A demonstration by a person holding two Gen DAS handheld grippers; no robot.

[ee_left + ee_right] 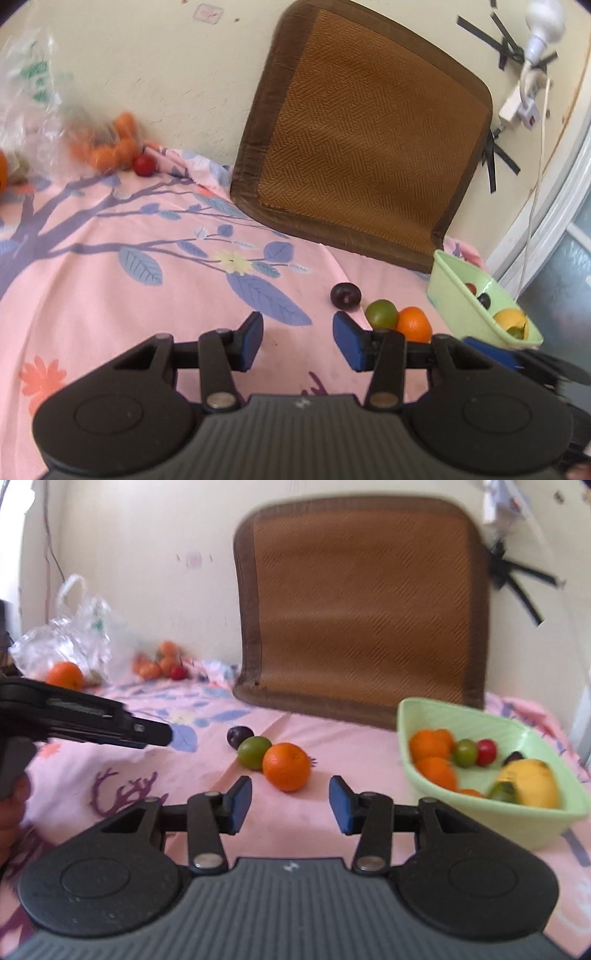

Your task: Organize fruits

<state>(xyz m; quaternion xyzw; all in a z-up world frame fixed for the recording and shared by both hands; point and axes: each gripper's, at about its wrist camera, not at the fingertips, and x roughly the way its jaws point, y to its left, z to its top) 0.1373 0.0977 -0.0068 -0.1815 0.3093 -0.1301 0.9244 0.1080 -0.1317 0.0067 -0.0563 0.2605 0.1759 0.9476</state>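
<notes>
Hovering right gripper (290,805), jaws apart, near orange (286,766).

Cream wall (147,535), marked with black tape strips (495,44). Brown woven mat (362,602) leaned against it. Pink floral bedsheet (110,258). Bulb (543,26) and white cord (535,177) by window frame (554,229).

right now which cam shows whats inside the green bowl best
The right wrist view: the green bowl opens toward the camera, showing oranges, a green fruit, a red fruit and a yellow one. The left wrist view catches the bowl edge-on at the frame's right, most contents hidden.
</notes>
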